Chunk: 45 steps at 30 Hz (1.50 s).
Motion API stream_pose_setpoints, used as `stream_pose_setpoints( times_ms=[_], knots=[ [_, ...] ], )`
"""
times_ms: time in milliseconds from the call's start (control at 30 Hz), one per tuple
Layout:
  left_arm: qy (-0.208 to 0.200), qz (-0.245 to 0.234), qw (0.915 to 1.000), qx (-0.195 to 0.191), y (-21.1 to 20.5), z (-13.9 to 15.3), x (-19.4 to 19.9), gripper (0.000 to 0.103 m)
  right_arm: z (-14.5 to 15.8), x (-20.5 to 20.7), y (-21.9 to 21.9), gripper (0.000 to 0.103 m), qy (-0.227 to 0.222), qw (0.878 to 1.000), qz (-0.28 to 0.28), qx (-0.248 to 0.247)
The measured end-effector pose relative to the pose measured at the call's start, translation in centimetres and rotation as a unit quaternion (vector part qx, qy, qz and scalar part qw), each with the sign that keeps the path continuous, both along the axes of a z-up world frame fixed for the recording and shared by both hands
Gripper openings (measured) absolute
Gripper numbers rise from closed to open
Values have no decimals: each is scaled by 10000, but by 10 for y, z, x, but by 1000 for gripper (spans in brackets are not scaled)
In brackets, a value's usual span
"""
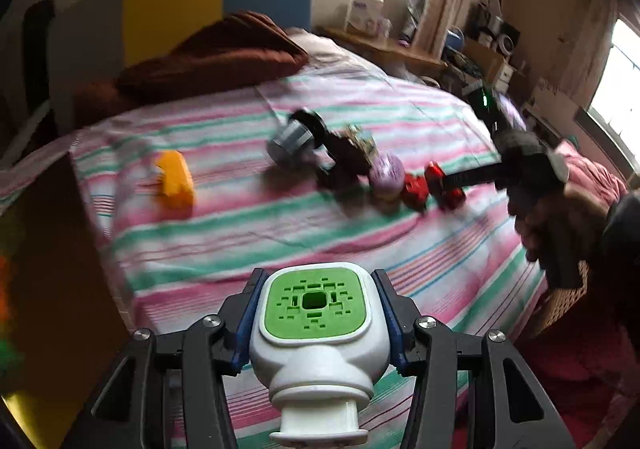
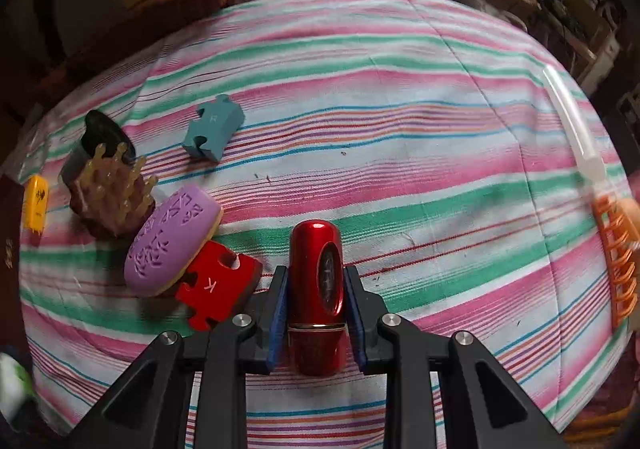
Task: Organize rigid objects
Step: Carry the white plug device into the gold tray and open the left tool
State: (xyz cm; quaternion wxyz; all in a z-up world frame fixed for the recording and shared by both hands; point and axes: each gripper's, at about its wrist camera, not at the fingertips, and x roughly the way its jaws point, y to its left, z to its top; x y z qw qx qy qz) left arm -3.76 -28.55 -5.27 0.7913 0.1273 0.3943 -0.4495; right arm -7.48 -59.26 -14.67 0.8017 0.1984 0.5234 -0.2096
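Observation:
My left gripper (image 1: 316, 313) is shut on a white plastic object with a green perforated top (image 1: 314, 299), held above the striped bed. My right gripper (image 2: 316, 289) is shut on a shiny red cylinder (image 2: 317, 289), low over the bedspread. A row of objects lies on the bed: a red puzzle piece (image 2: 216, 285), a purple oval (image 2: 172, 239), a brown bristle brush (image 2: 112, 193), a dark cup (image 2: 94, 145), a teal puzzle piece (image 2: 214, 127) and a yellow block (image 2: 36, 201). In the left wrist view the right gripper (image 1: 444, 185) reaches toward that row (image 1: 352, 161).
The striped bedspread (image 2: 400, 129) fills both views. An orange comb (image 2: 618, 261) and a clear tube (image 2: 568, 117) lie at the right edge. A brown blanket (image 1: 208, 53) is at the bed's head. A dark box (image 1: 48, 269) stands at the left. Cluttered shelves (image 1: 488, 45) line the far wall.

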Motion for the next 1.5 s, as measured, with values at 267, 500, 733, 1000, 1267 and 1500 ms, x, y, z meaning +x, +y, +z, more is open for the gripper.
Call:
stream_pose_setpoints(
  times_ms=[267,500,733,1000,1267,1500],
  knots=[
    [-162,418,9989,-160,31,28,9,52,-1,9,3,27,-25,10000,20,1],
    [422,564,9951,-690,84,44,30,52,7,14,13,27,-48,10000,44,-16],
    [359,1067,9902,-827,151,51,47,52,10,14,20,27,6,9996,183,-206],
    [333,2523,9669,-208,223,20,82,52,13,14,34,27,75,9985,281,-453],
    [-229,3033,9520,340,249,-6,104,52,15,14,36,27,83,9983,292,-505],
    [-50,3177,9463,597,260,-31,112,55,14,14,37,27,74,9985,282,-473]
  ],
)
